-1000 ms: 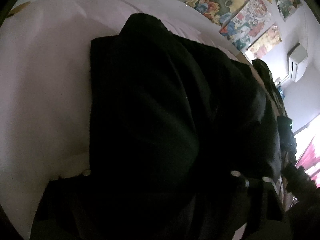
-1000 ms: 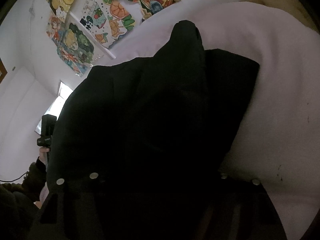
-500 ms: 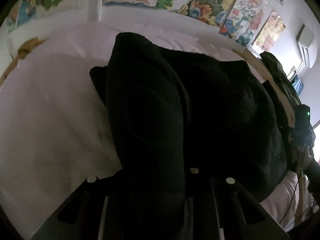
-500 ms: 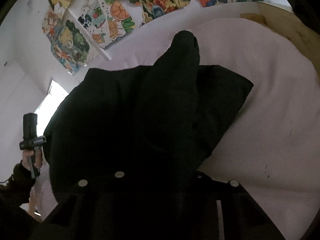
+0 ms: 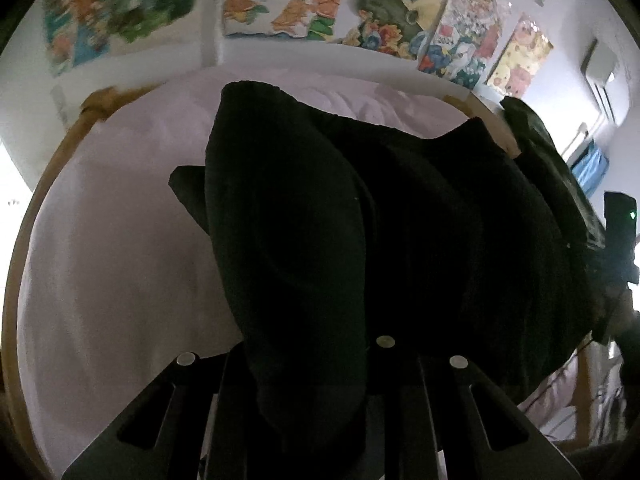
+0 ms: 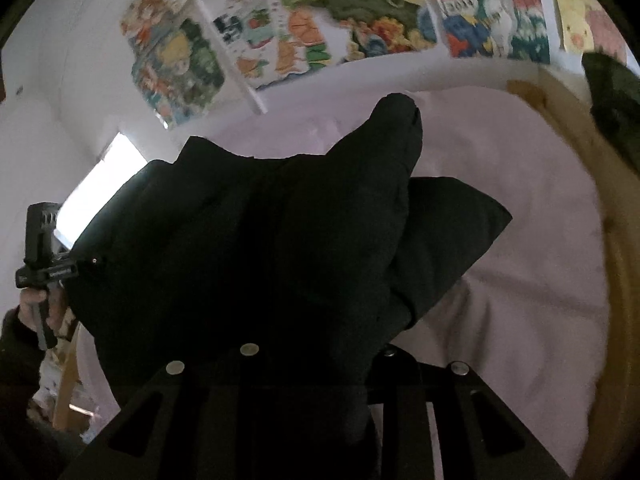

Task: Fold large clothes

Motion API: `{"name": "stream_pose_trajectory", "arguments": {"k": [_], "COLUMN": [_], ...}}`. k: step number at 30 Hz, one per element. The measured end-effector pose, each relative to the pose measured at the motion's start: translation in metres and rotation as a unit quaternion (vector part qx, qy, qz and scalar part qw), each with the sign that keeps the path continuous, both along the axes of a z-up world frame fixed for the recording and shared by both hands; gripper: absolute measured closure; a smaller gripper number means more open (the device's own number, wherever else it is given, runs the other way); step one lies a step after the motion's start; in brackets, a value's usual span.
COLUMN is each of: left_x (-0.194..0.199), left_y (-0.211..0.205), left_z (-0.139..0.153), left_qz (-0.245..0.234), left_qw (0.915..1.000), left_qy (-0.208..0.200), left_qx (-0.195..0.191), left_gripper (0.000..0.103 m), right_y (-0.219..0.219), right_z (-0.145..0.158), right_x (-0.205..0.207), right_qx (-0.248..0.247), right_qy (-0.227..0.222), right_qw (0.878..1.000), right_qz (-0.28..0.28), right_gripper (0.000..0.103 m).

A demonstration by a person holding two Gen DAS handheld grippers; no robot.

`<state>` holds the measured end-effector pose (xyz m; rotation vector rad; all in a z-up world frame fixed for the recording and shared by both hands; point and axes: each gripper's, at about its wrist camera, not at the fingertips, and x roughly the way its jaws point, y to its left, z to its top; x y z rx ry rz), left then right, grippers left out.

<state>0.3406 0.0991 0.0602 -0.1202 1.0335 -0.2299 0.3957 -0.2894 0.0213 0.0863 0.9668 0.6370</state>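
Note:
A large black garment [image 5: 360, 220] hangs stretched between my two grippers above a bed with a pale pink sheet [image 5: 112, 248]. My left gripper [image 5: 316, 364] is shut on one end of the garment; the cloth bunches between its fingers and hides the tips. My right gripper [image 6: 316, 364] is shut on the other end of the black garment [image 6: 260, 240], tips hidden too. A sleeve-like flap sticks up in both views. The left gripper shows at the left of the right wrist view [image 6: 44, 248]; the right one shows at the right edge of the left wrist view [image 5: 618, 224].
The bed has a wooden frame [image 6: 624, 288] around the sheet [image 6: 520, 280]. Colourful posters [image 5: 320, 12] cover the wall behind. A dark green garment [image 6: 612, 100] lies on the frame at the far right. An air conditioner [image 5: 604, 72] hangs high on the wall.
Both grippers have risen and pulled back with the garment; more of the sheet and wall show now. The garment is lifted higher and hangs more spread out between them.

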Motion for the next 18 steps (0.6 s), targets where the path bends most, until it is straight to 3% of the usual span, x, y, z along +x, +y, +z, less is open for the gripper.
{"name": "stream_pose_trajectory", "arguments": {"k": [6,12,18], "left_x": [-0.062,-0.093,-0.09], "left_y": [0.003,-0.001,0.013], "left_z": [-0.009,-0.03,-0.041], "left_qz": [0.042,0.059,0.105], "left_qw": [0.9982,0.9981,0.9939], "left_qy": [0.034,0.006,0.017], "left_qx": [-0.026,-0.018,-0.029], "left_gripper": [0.088,0.087,0.067], "right_y": [0.023,0.017,-0.006], "right_z": [-0.005,-0.035,-0.05], "right_x": [-0.05,-0.073,-0.069], "right_qx": [-0.041,-0.061,-0.04], "right_qy": [0.031,0.021,0.038], "right_qw": [0.999,0.996,0.992], "right_qz": [-0.01,-0.053,-0.117], "right_gripper": [0.08,0.073,0.055]}}
